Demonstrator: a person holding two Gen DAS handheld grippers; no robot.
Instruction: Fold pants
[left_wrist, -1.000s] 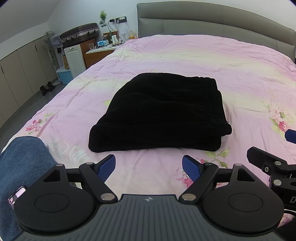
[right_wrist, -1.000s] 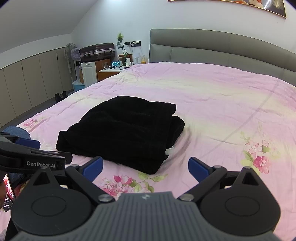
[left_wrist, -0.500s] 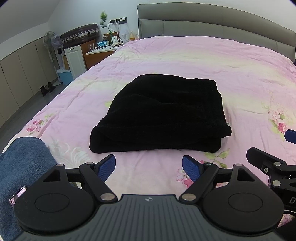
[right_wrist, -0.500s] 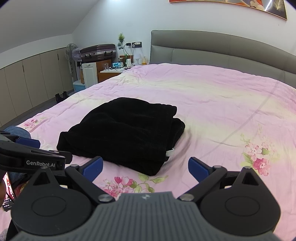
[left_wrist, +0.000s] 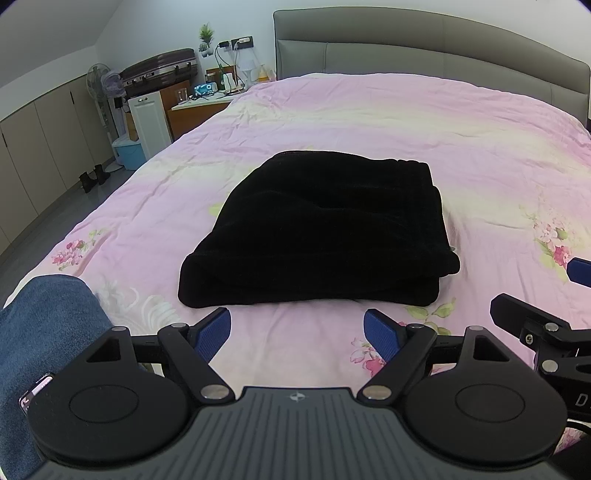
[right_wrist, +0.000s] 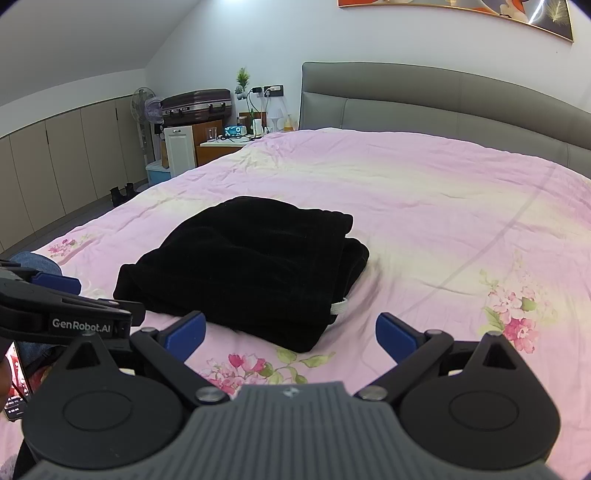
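The black pants are lying as a compact, layered bundle on the pink bed, near its foot and well short of the headboard. Every edge looks tucked in, apart from a small white tag poking out at the right side in the right wrist view. Judging by that, the folding itself is looking finished, and the step in hand is the release and pull-back.

The left hand-held gripper is hovering just short of the bundle's near edge with its blue fingers spread wide, gripping nothing. The right hand-held gripper is doing the same at the bundle's near right corner, jaws wide apart and empty, clear of the cloth.

If anything is left, it is probably only a tidy-up: pressing the puffy top layer flat or squaring the near fold. That would call for a light touch from above, since dragging the fingers across the soft fabric could shift the layers.
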